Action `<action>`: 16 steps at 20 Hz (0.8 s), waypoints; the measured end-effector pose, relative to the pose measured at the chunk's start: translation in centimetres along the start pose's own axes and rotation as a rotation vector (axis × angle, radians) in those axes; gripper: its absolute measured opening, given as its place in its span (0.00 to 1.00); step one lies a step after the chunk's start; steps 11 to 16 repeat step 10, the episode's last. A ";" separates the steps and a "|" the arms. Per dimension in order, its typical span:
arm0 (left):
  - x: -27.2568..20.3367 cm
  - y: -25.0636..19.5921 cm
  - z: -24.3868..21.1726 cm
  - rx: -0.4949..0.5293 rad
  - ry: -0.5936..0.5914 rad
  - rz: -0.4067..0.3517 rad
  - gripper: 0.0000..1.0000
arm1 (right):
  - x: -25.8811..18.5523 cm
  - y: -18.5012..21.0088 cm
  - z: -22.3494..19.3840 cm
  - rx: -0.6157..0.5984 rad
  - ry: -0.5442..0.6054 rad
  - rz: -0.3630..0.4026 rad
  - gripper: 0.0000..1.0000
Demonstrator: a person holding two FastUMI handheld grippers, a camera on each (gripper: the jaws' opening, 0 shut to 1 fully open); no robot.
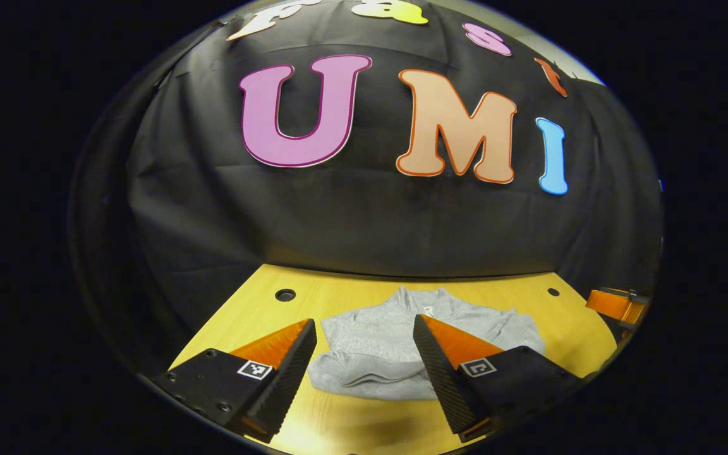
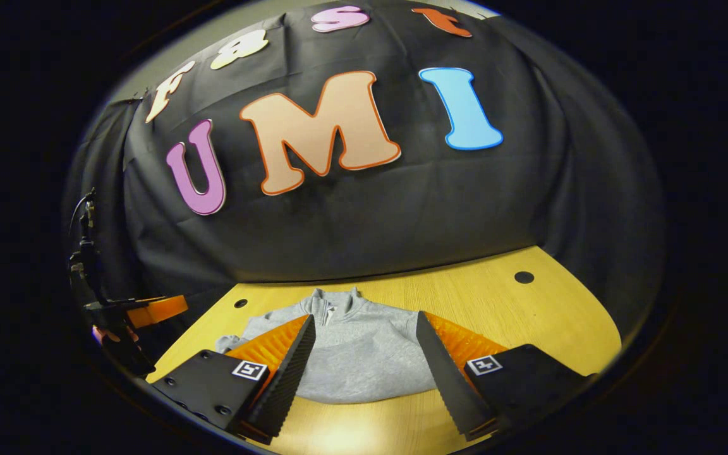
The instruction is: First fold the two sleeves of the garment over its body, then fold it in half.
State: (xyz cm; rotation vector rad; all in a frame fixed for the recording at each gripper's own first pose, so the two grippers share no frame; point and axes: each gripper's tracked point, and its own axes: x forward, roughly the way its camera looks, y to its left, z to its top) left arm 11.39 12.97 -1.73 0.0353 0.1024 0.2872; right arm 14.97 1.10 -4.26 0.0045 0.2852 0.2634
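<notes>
Yellow wood-grain desk [image 1: 351, 297] with round dark holes [image 1: 285, 295] near its back corners, black cloth wall [image 1: 364, 215] hanging wrinkled right behind its far edge.

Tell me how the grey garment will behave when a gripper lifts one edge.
The garment is probably floppy: it lies flat with soft wrinkles and folds, so a lifted edge should drape. Likely light knit cloth. It may slide on the smooth table.
</notes>
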 end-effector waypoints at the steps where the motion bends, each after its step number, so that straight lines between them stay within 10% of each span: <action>1: -1.0 0.0 -0.1 0.003 0.003 0.001 0.92 | -0.8 0.9 0.0 0.003 -0.003 0.010 0.98; 16: -7.5 -0.2 -1.0 -0.029 -0.019 -0.034 0.92 | -5.8 3.0 -0.7 -0.017 -0.006 0.014 0.99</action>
